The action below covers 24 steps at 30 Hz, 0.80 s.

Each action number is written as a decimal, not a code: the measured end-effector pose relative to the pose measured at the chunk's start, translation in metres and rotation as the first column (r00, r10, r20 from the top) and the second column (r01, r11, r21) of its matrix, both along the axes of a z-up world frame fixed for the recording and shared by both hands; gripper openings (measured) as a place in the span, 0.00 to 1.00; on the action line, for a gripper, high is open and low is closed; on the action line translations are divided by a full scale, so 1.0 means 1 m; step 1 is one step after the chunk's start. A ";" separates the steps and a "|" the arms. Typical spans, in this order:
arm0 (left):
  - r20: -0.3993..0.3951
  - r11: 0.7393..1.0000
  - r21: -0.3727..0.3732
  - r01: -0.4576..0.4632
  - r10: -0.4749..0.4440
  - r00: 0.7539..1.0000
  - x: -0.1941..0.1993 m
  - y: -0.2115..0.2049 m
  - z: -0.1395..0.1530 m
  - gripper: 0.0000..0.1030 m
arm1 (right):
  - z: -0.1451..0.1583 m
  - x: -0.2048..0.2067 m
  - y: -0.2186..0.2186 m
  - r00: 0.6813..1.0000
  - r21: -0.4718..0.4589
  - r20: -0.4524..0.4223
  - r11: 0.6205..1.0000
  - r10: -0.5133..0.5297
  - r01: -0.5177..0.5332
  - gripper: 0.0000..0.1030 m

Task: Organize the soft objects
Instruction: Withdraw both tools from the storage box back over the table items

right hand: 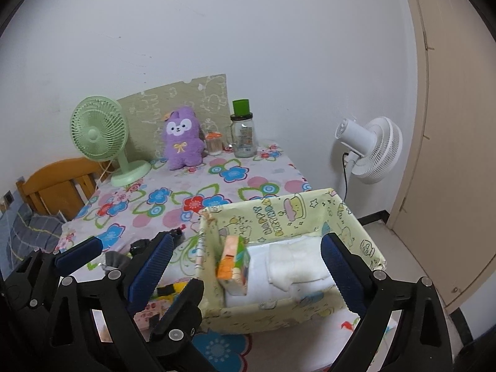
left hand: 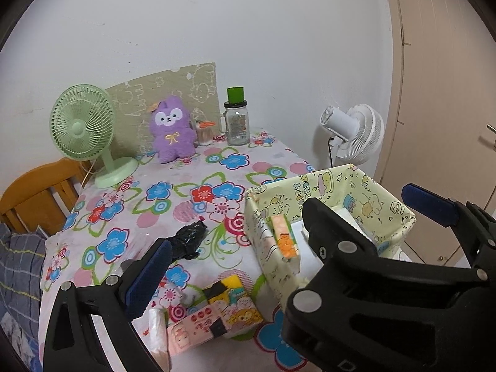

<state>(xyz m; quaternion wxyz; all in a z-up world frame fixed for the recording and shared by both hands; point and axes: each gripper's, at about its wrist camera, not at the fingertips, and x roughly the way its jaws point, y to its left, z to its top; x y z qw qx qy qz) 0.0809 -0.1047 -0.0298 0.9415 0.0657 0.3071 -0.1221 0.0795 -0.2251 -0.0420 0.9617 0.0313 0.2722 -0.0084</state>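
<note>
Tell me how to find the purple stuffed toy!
Look at the table with the flowery cloth and go to its far edge by the wall. Between the green fan and the glass jar sits the plush toy. It is the only fuzzy purple thing, with a white face and a yellow bow.

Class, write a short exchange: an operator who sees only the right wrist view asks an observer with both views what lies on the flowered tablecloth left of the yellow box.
Operator: Something dark shows left of the yellow box, but it is mostly blocked. What is it?
Observer: A crumpled black bag, lying apart from the box.
Operator: And closer to me than that?
Observer: A pink packet and a yellow cartoon packet, lying side by side.
</note>
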 end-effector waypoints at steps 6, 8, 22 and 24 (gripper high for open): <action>0.011 1.000 0.003 -0.016 0.016 1.000 -0.011 0.016 -0.005 1.00 | -0.005 -0.010 0.018 1.000 -0.008 0.000 1.000 0.009 -0.009 0.95; 0.015 1.000 0.004 -0.025 0.025 1.000 -0.015 0.022 -0.007 0.99 | -0.007 -0.012 0.022 1.000 -0.007 -0.002 1.000 0.016 -0.016 0.95; -0.002 0.997 -0.009 -0.081 0.081 0.997 -0.027 0.061 -0.032 0.97 | -0.033 -0.021 0.061 0.997 -0.023 -0.002 0.997 0.077 -0.077 0.95; -0.008 0.996 -0.008 -0.090 0.090 0.996 -0.027 0.065 -0.036 0.96 | -0.037 -0.022 0.066 0.996 -0.033 0.000 0.996 0.085 -0.085 0.95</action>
